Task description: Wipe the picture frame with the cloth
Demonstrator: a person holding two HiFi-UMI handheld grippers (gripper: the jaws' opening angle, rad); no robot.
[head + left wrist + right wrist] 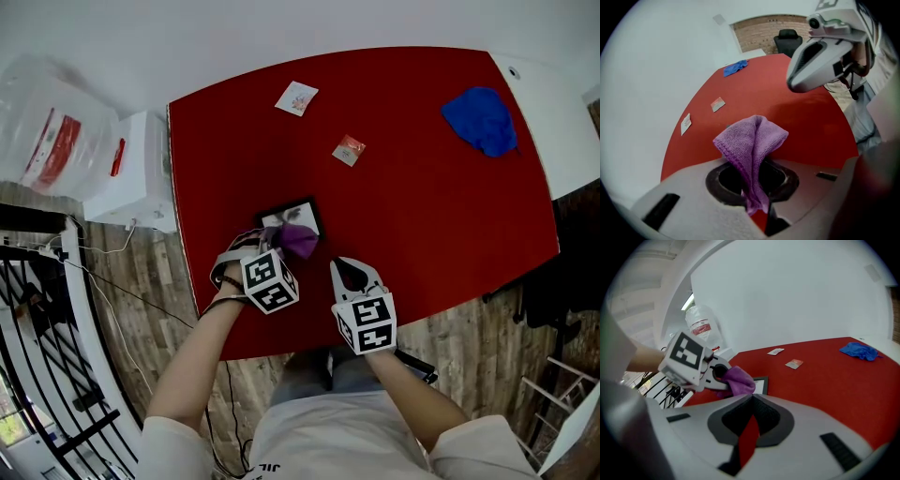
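Observation:
A small black picture frame [306,210] lies flat on the red table [422,216], near its front-left part. My left gripper [273,240] is shut on a purple cloth [300,241], which hangs bunched over the frame's near edge. In the left gripper view the cloth [752,140] stands up folded between the jaws and hides the frame. My right gripper [352,273] hovers just right of the frame, shut and holding nothing. In the right gripper view its jaws [752,397] meet at the tips, and the frame [762,385] and cloth [739,381] lie just ahead, to the left.
A blue cloth [480,120] lies at the table's far right corner. Two small packets [297,97] [349,150] sit on the far half. A white box [131,173] and a plastic bag [47,131] stand left of the table, above a black railing [37,309].

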